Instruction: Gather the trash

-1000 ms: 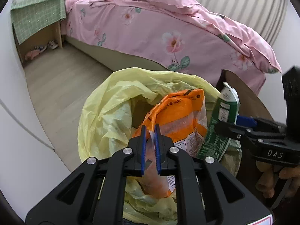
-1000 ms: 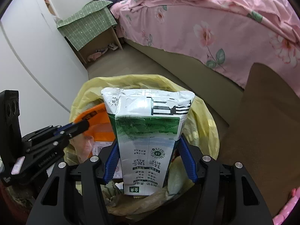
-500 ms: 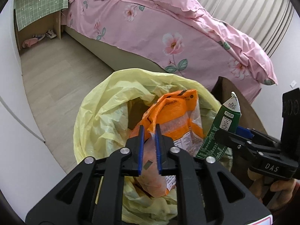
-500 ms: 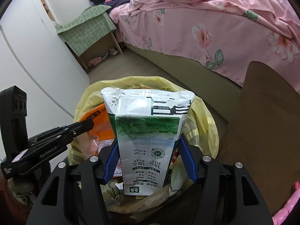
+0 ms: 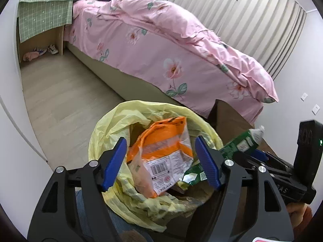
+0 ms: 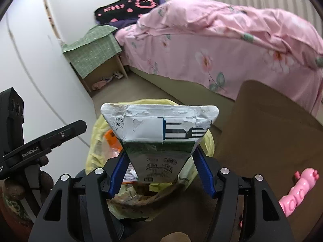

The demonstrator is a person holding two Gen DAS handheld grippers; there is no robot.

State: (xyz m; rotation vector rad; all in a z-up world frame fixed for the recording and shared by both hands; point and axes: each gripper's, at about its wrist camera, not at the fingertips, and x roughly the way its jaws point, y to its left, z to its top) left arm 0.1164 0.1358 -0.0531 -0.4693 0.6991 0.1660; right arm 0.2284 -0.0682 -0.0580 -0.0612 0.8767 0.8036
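A bin lined with a yellow bag point(image 5: 113, 125) stands on the floor below both grippers; it also shows in the right wrist view point(image 6: 94, 145). An orange snack wrapper point(image 5: 161, 145) lies inside it. My left gripper point(image 5: 161, 161) is open above the wrapper and holds nothing. My right gripper point(image 6: 161, 171) is shut on a green and white milk carton point(image 6: 159, 133) and holds it over the bin's right rim. The carton point(image 5: 240, 143) also shows at the right in the left wrist view.
A bed with a pink floral cover point(image 5: 161, 46) runs behind the bin. A brown table point(image 6: 272, 133) stands right of the bin, with a pink toy point(image 6: 296, 191) on it. A small cabinet under a green cloth point(image 5: 44, 18) stands at the far left wall.
My left gripper has opened and let go of the orange wrapper, which now lies in the bag. Both grippers have lifted back a little. The carton has tilted forward.
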